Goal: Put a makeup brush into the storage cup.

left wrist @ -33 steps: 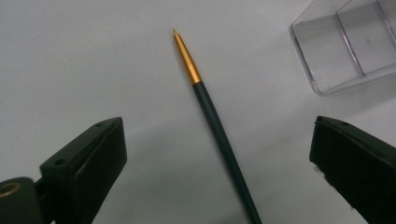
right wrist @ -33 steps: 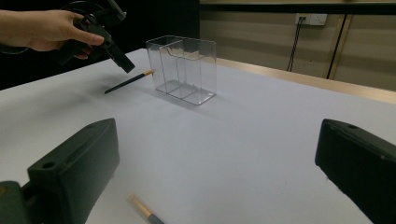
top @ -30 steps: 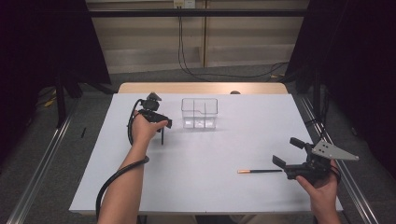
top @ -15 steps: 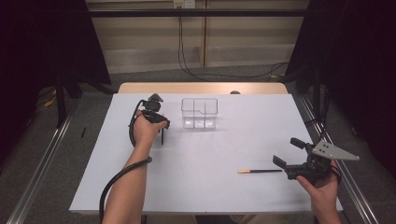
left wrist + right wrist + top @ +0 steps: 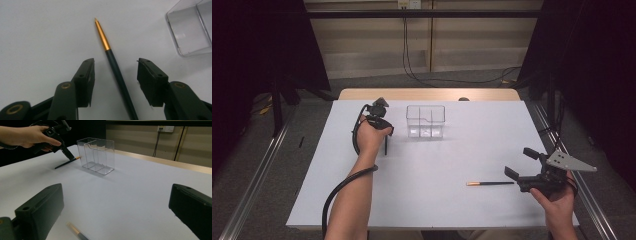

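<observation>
Left jaws have just been closing round the brush (image 5: 117,72), pads not touching yet; I centre the handle, then squeeze.

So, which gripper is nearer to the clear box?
Left. The left gripper works just beside the clear box; the right gripper is far off, near the table's front edge.

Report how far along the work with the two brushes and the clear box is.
Done: nothing is in the clear box yet; its compartments look empty. In hand: the left hand-held gripper straddles the dark-handled brush lying beside the box; its jaws have just been closing, but gaps remain on both sides of the handle. Left: gripping and moving that brush, probably into the box, then the second brush lying just ahead of the open right hand-held gripper.
</observation>
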Available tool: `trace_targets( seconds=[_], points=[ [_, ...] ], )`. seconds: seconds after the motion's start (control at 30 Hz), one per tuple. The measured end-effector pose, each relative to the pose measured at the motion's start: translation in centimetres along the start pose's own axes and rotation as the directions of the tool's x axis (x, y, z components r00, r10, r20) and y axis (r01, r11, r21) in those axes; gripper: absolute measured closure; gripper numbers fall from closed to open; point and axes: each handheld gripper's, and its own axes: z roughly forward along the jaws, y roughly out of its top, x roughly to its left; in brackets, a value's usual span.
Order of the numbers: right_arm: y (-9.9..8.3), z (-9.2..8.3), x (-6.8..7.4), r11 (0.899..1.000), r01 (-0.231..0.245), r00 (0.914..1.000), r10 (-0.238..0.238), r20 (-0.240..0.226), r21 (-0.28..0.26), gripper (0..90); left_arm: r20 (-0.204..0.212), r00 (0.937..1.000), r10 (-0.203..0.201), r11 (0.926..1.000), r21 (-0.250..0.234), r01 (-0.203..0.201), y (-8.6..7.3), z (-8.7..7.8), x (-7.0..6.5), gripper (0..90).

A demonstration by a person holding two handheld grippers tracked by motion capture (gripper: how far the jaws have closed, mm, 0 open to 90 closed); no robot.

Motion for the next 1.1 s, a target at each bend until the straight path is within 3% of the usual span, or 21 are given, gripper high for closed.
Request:
trace_targets(
  seconds=[0.4, 0.47, 1.1],
  points=[
    [-0.01, -0.06, -0.11, 1.0, 0.003, 1.0, -0.003, 0.001, -0.002, 0.0, 0.02, 0.9997, -0.017, 0.9998, 0.012, 0.016, 0.15, 0.4, -0.23, 56.8],
    [-0.03, -0.06, -0.14, 1.0, 0.002, 1.0, -0.002, 0.003, 0.0, 0.0, 0.024, 0.9987, -0.046, 0.9989, 0.009, 0.045, 0.17, 0.38, -0.2, 57.8],
    [-0.05, -0.12, -0.16, 1.0, 0.003, 1.0, -0.003, 0.004, -0.001, 0.0, 0.031, 0.9969, -0.073, 0.9966, 0.042, 0.071, 0.3, 0.84, -0.26, 66.5]
  ],
)
